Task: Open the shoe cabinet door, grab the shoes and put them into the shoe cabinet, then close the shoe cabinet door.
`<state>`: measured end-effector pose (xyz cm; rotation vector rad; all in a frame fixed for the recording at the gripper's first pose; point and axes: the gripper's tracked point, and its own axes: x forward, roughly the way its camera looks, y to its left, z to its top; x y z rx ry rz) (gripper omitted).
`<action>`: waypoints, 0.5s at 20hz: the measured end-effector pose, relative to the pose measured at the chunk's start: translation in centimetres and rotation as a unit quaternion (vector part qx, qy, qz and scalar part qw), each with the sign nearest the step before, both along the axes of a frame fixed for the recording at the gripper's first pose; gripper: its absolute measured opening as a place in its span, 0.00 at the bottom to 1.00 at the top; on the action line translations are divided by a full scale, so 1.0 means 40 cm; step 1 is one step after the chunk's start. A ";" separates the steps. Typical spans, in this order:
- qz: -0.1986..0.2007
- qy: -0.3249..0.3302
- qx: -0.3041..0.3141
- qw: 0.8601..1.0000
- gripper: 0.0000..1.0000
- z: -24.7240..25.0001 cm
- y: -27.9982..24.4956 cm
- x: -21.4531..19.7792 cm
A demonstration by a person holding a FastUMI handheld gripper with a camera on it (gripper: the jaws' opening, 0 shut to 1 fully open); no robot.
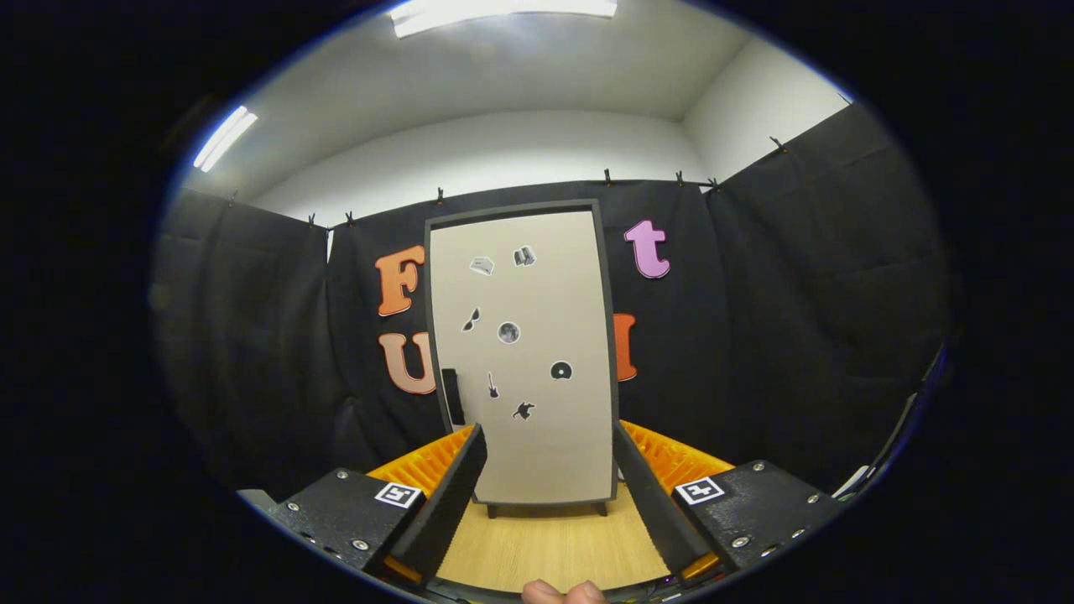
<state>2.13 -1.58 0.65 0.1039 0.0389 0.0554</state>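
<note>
Gripper [550,470] spread wide, holding nothing. Shoe cabinet [522,352] stands straight ahead beyond the fingers, door [537,436] closed, handle [452,396] left.

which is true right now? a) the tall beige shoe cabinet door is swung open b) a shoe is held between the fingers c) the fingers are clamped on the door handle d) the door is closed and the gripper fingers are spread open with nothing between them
d: the tall beige shoe cabinet with a dark frame stands shut beyond the fingers, its black handle untouched, and the gripper is open, holding nothing.
</note>
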 end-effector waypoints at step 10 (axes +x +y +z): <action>-0.023 -0.022 -0.008 0.999 0.94 0.019 -0.109 -0.050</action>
